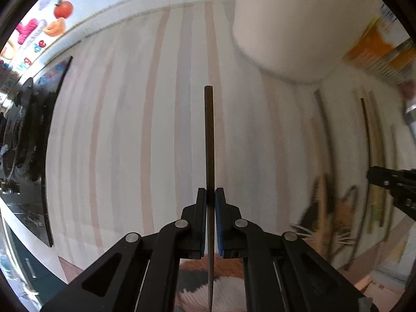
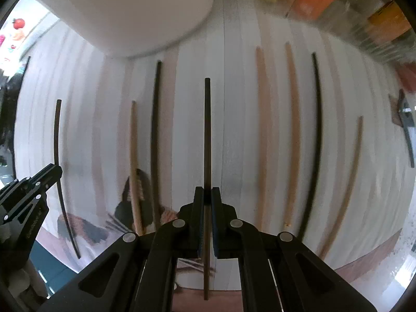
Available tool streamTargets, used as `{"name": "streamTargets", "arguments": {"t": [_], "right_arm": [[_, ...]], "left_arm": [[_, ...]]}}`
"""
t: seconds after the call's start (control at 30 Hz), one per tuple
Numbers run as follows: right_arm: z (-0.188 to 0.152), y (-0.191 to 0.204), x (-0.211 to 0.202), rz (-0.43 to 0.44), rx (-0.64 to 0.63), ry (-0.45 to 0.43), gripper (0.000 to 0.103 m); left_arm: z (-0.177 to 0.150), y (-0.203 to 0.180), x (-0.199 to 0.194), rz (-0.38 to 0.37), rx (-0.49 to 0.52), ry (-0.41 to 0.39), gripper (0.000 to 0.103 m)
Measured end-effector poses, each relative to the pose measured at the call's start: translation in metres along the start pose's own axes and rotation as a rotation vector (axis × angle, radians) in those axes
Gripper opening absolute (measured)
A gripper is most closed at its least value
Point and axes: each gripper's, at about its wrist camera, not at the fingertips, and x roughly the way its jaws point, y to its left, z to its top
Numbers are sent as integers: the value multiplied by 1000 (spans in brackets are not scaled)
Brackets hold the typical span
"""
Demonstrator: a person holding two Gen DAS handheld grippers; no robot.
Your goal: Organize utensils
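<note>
Striped cloth point(image 2: 234, 104) covers our table, with a white container point(image 2: 135, 13) standing at its far side. Our left gripper point(image 1: 210, 197) is clamped on a dark chopstick point(image 1: 209, 135), and our right gripper point(image 2: 207, 197) pinches another dark chopstick point(image 2: 207, 130). Beside it, more dark and wooden chopsticks point(image 2: 292, 130) lie lengthwise on the cloth.

Pale striped tablecloth point(image 1: 130, 130); colourful fruit poster point(image 1: 39, 31) behind.
</note>
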Motion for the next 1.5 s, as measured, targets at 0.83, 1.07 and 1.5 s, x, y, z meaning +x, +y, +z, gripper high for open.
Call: {"name": "streamTargets", "arguments": {"t": [0.83, 1.07, 1.5], "right_arm": [[30, -52, -259, 309, 20, -434, 1], [55, -89, -83, 312, 273, -183, 31], [142, -41, 9, -96, 77, -213, 6]], "left_arm": [[96, -5, -225, -59, -50, -619, 4], [96, 20, -96, 50, -171, -340, 4], [102, 24, -10, 97, -200, -161, 4]]}}
